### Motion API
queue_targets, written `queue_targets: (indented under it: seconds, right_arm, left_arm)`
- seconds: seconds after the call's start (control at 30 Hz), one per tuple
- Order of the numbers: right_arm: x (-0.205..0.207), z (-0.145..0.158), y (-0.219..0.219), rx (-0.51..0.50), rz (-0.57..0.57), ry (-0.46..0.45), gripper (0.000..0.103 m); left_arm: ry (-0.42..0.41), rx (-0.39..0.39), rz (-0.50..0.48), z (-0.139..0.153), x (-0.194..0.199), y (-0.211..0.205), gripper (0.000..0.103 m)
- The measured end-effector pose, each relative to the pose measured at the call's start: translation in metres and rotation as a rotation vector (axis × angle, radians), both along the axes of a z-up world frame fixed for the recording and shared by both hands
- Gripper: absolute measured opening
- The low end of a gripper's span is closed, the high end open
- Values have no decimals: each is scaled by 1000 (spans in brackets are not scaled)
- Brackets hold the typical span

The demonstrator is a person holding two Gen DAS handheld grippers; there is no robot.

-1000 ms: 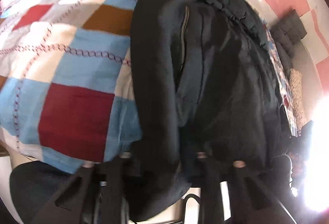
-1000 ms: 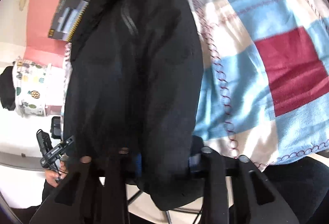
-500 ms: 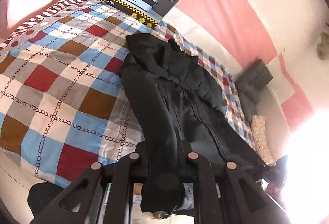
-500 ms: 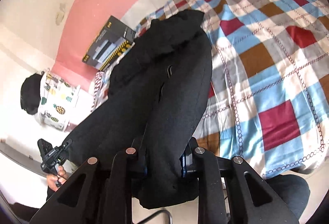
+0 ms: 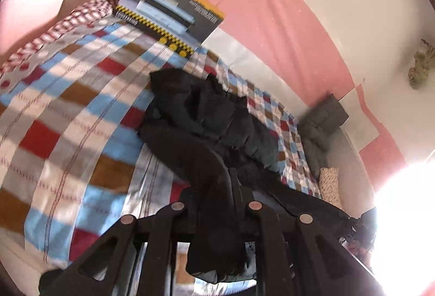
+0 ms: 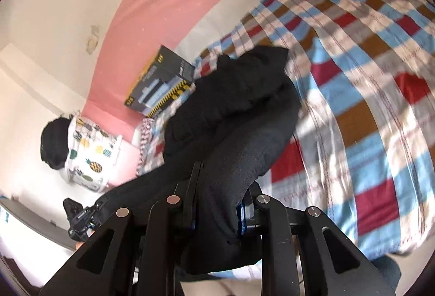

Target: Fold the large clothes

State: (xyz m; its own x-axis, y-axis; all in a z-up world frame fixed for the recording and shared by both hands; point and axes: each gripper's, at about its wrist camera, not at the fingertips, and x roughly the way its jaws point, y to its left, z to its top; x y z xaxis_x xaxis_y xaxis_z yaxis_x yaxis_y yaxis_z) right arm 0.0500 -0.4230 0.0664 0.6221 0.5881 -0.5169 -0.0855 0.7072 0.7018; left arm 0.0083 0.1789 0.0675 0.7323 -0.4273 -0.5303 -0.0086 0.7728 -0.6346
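My left claw [image 5: 217, 203] and right claw [image 6: 217, 200] both clamped on black jacket [image 5: 206, 116], pineapple pillow [image 6: 89, 151] in right view only, checked bedspread [image 5: 68, 116], pink wall [image 5: 272, 10].

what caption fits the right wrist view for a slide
Right gripper clamps a black jacket, its far end on the checked blanket beside a printed box.

My left gripper [image 5: 217, 210] and right gripper [image 6: 217, 203] are matte black, each with slotted triangular finger frames, four round silver rivets, and blue pads on the right.
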Motion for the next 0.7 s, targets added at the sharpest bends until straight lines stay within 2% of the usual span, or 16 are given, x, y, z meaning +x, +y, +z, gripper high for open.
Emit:
queue_targets:
  seconds: [0.17,0.37,0.53,0.7]
  right_arm:
    - [46,26,0,18,-15,-44,22]
    - [120,48,5,21,-42,-72,22]
    - [184,51,9,27,-61,-63,22]
    - [242,38,15,18,-77,-14,22]
  left_arm:
    - [-54,10,0,27,46,2,15]
    - [-88,30,10,49,124,3,15]
    - [-82,57,25,51,190,2,16]
    - [-41,73,45,35,253,4,16]
